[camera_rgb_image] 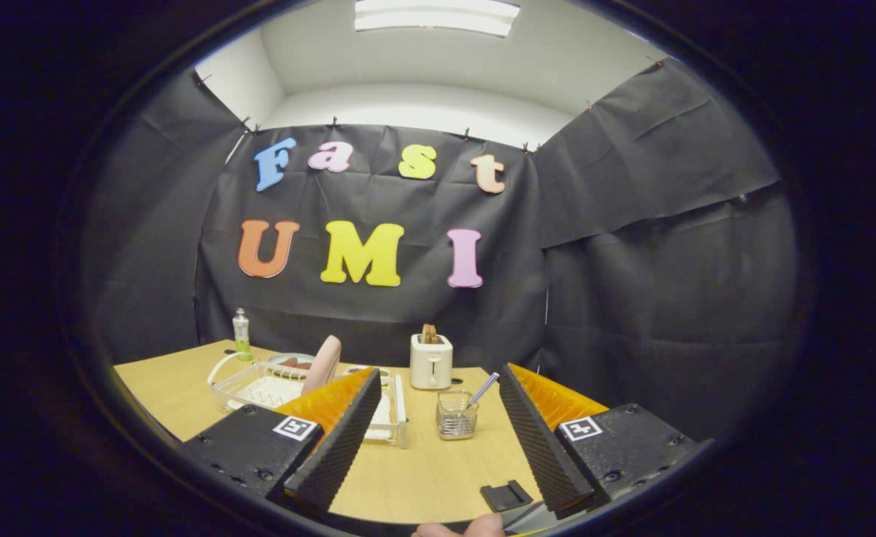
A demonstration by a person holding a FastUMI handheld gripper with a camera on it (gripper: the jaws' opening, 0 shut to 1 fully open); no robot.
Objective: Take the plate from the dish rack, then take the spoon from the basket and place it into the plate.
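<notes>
Plate (pixel 323 364), pink, is standing on edge in the rack (pixel 259 388), leaning slightly, beyond the left finger (pixel 337 440) of the claw (pixel 438 440).

Entries, left to right:

Bottle (pixel 241 334), clear with a green label, is standing upright at the far left corner of the tabletop (pixel 423 477), just behind the rack.

Rack, white wire with a tray under it, is sitting on the left half of the tabletop; its near right corner is passing behind the left finger. A second dish (pixel 291 361), pale with something dark on it, is lying at the back of the rack, just left of the plate.

Toaster (pixel 431 361), white, is standing at the far edge near the cloth wall, with a slice of bread (pixel 429 333) sticking up from its slot.

Basket (pixel 457 414), a small wire-mesh cup, is standing on the tabletop ahead of the claw, between the lines of its two fingers and nearer than the toaster. Spoon (pixel 484 388) is resting inside it, handle leaning up and to the right.

Claw is hovering wide open above the near edge of the tabletop, holding nothing; both fingers are well apart from every item.

Clip (pixel 507 495), small and black, is lying flat on the tabletop beside the right finger (pixel 538 440).

Hand (pixel 458 529), partly visible, is showing below the fingers.
</notes>
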